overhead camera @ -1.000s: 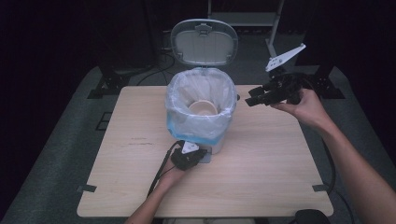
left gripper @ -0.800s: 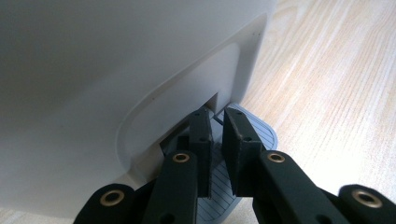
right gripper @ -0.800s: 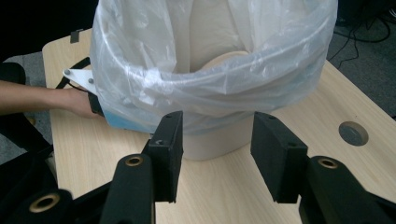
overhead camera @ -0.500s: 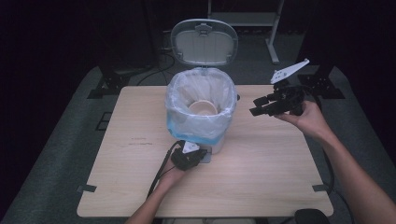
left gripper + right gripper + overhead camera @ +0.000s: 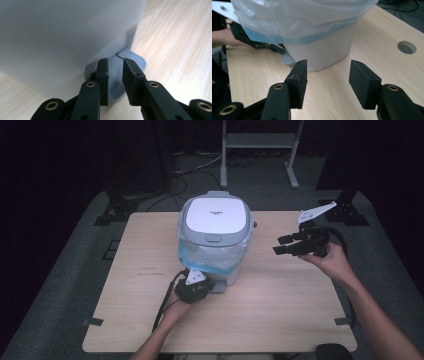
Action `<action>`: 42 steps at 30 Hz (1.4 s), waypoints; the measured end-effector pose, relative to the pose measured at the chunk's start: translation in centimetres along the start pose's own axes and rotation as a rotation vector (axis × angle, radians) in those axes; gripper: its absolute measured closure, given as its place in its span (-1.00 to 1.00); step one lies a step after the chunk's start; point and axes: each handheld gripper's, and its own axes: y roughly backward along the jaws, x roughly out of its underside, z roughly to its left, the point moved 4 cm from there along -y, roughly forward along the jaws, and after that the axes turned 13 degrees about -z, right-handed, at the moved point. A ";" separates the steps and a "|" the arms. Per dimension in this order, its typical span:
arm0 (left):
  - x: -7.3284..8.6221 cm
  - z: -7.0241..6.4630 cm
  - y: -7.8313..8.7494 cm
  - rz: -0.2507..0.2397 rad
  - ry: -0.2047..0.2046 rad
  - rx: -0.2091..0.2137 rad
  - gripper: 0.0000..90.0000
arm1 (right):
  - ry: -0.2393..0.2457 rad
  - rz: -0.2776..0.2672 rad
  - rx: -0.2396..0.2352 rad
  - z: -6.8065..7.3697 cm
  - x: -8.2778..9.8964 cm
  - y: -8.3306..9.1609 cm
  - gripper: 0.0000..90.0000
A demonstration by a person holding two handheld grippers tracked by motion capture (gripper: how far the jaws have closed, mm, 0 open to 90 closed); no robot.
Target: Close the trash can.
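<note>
A white pedal bin (image 5: 212,265) lined with a blue-edged plastic bag (image 5: 299,20) stands mid-table, its grey-rimmed lid (image 5: 215,217) down. My left gripper (image 5: 206,286) is at the bin's front foot. In the left gripper view it (image 5: 115,62) hovers just over the ribbed grey pedal (image 5: 131,58). Its jaws have just been opening a little, to a narrow gap with nothing between them. My right gripper (image 5: 278,245) hangs in the air to the right of the bin, pointing at it. Its jaws (image 5: 328,67) have just been opening, wide apart around nothing.
The wooden table (image 5: 280,310) has bare room on all sides of the bin and a round cable hole (image 5: 406,47). A metal stand (image 5: 260,140) and cables sit on the dark floor beyond the far edge.
The bin's lid has dropped from upright to shut. My right gripper has sunk lower and drifted right, away from the bin. The left hand has lifted slightly at the pedal.
</note>
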 end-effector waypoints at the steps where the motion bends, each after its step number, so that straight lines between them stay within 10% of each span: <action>1: -0.1 0.2 0.2 -0.003 -0.018 0.006 0.66 | -0.001 -0.001 0.001 0.0 0.2 0.0 0.05; 42: 0.1 4.8 7.2 -0.047 0.016 -0.086 0.42 | -0.101 -0.020 0.047 -1.0 8.3 -0.1 -0.03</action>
